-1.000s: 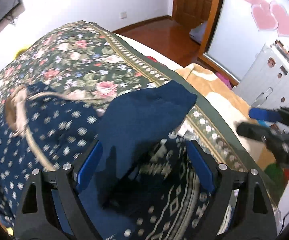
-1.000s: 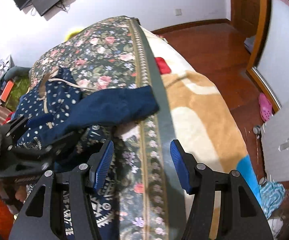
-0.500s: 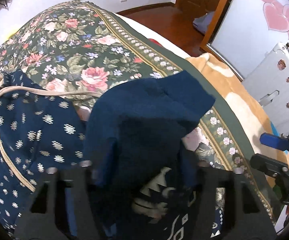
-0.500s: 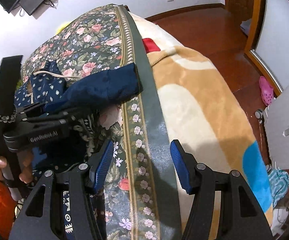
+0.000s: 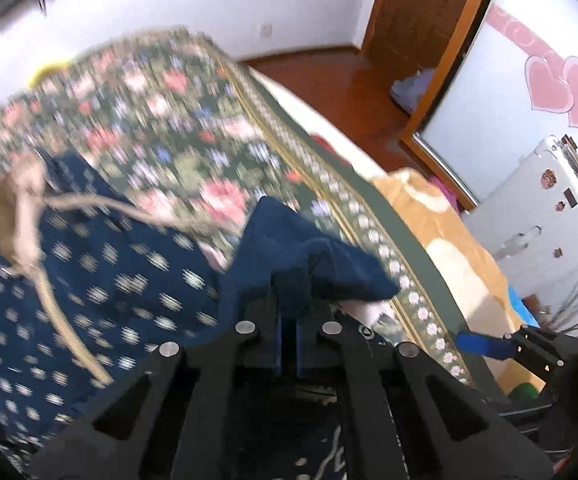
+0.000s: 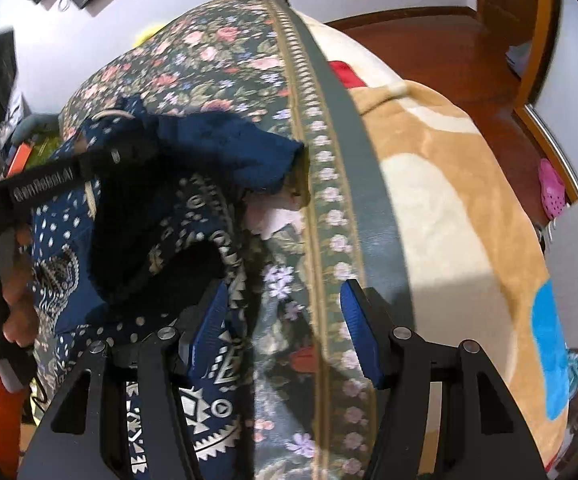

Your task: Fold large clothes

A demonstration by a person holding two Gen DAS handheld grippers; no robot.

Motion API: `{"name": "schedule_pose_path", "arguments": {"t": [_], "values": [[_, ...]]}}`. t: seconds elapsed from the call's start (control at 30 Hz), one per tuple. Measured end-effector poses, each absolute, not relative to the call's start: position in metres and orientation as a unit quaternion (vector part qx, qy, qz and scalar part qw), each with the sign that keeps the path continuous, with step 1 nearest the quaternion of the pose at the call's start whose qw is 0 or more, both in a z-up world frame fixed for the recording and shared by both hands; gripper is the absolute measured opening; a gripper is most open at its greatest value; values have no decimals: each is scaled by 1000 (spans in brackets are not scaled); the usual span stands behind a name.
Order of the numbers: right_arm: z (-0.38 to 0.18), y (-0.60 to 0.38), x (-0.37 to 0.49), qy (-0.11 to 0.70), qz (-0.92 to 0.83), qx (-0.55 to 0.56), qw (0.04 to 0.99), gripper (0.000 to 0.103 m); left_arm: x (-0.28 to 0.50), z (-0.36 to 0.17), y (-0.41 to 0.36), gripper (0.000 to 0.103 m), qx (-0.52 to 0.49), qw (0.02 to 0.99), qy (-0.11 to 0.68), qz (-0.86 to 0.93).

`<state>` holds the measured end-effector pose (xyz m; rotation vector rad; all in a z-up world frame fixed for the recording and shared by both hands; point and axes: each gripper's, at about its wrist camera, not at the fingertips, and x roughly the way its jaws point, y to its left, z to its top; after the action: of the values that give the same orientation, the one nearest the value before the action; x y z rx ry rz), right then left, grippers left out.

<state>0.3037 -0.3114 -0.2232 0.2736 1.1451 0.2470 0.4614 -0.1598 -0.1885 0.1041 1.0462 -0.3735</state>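
Bed with a dark green floral quilt [image 6: 217,60] fills both views; a tan and cream fleece blanket [image 6: 449,184] lies along its far side. On the quilt lies the large navy garment with white print and a beige drawstring [image 5: 101,280], crumpled, partly doubled over. My left gripper [image 5: 287,332] has just been closing and now pinches a plain navy fold of it. My right gripper [image 6: 281,320] hovers half-wide, empty, beside the patterned hem. The cloth looks soft, limp, light; probably slides easily, though blur hides the texture. Best hold: hem edge or corner.
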Motion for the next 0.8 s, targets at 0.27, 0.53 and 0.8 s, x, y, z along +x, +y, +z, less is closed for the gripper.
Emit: {"name": "schedule_pose_path", "arguments": {"t": [0.27, 0.53, 0.8], "values": [[-206, -295, 309, 525, 134, 127, 831, 55, 428, -128, -95, 3, 43, 896, 416, -146], [-193, -257, 327, 511, 155, 93, 840, 55, 386, -139, 8, 3, -6, 899, 429, -85], [-218, -213, 336, 539, 187, 61, 819, 55, 334, -207, 45, 5, -17, 870, 490, -50]]}}
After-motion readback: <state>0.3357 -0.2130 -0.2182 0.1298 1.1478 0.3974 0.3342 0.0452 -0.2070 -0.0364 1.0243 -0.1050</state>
